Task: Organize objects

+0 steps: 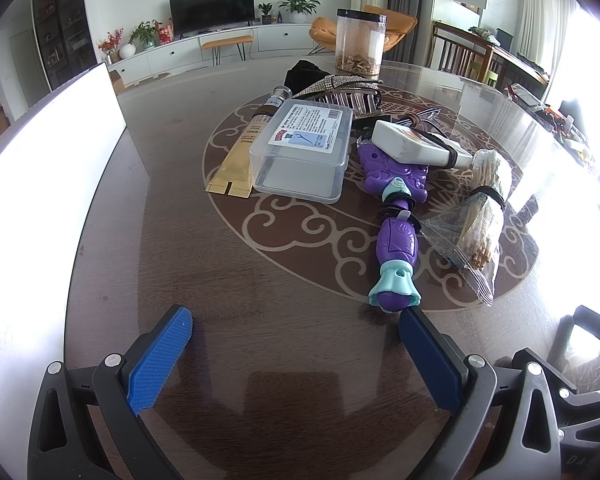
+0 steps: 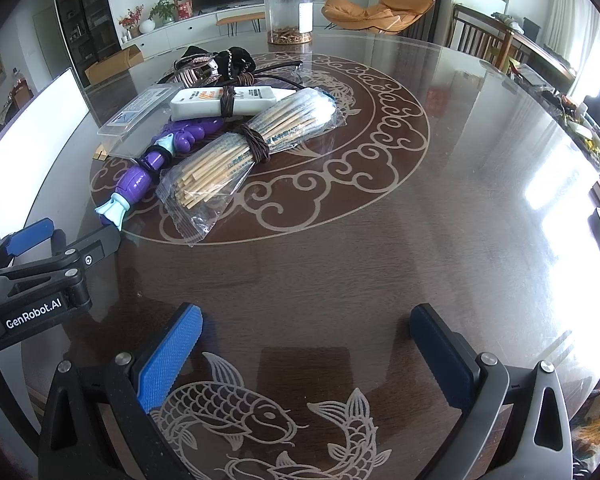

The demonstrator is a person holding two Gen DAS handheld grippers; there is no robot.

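A pile of objects lies on the round glass-topped table [image 1: 260,320]. A clear plastic box [image 1: 304,150] rests beside a gold tube [image 1: 244,148]. A purple and teal toy [image 1: 396,236] lies next to a white tube [image 1: 416,144] bound with a cord and a bagged bundle of wooden sticks [image 1: 482,216]. My left gripper [image 1: 296,320] is open, its right pad just short of the toy's teal end. My right gripper [image 2: 306,328] is open over bare table, well short of the sticks [image 2: 256,144], toy [image 2: 140,180] and white tube [image 2: 224,102]. The left gripper [image 2: 60,236] shows at the left edge.
A clear jar with a black lid [image 1: 360,42] stands at the far side. Jewelled hair clips and a black pouch [image 1: 332,88] lie behind the box. A white board [image 1: 48,152] stands at the table's left. Chairs [image 1: 472,56] and clutter line the right side.
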